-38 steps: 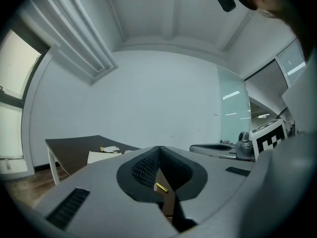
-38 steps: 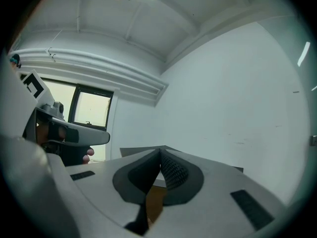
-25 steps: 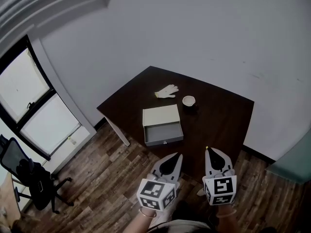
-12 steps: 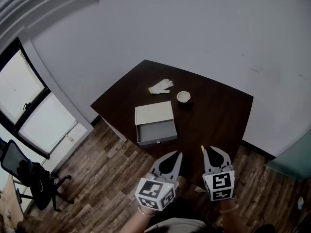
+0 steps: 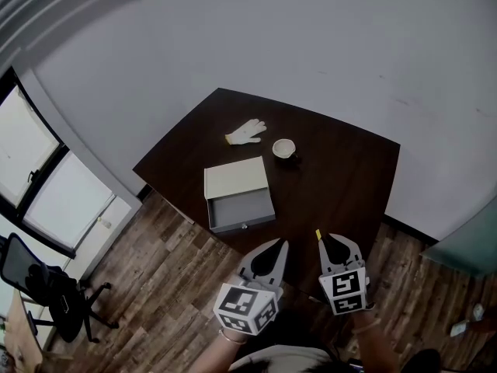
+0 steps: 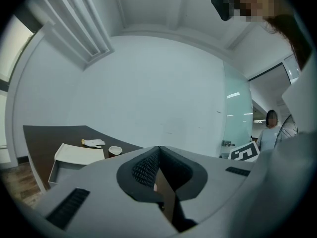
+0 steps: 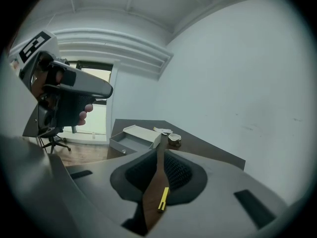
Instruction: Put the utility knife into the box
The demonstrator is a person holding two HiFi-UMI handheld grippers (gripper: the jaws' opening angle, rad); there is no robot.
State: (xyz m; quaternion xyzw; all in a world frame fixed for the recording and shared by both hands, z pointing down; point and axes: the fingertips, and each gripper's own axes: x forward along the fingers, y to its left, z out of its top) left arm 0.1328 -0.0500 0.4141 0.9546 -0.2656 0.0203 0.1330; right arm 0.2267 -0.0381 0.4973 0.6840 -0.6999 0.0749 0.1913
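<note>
Right gripper view: yellow utility knife [image 7: 162, 198] between just-opening jaws of right tongs [image 7: 161, 151].

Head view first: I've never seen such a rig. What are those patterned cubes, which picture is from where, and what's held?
No robot: a person holds two grippers; each patterned cube is part of one. The head view looks down from a camera on the person's head; the other two come from cameras on the left gripper and right gripper, looking along their jaws. On the table lie a white glove, a small cup and a box with its drawer open. The left gripper is shut, empty. The right one's jaws have just been opening; what looks like the yellow utility knife lies on the table between them, ungripped.
</note>
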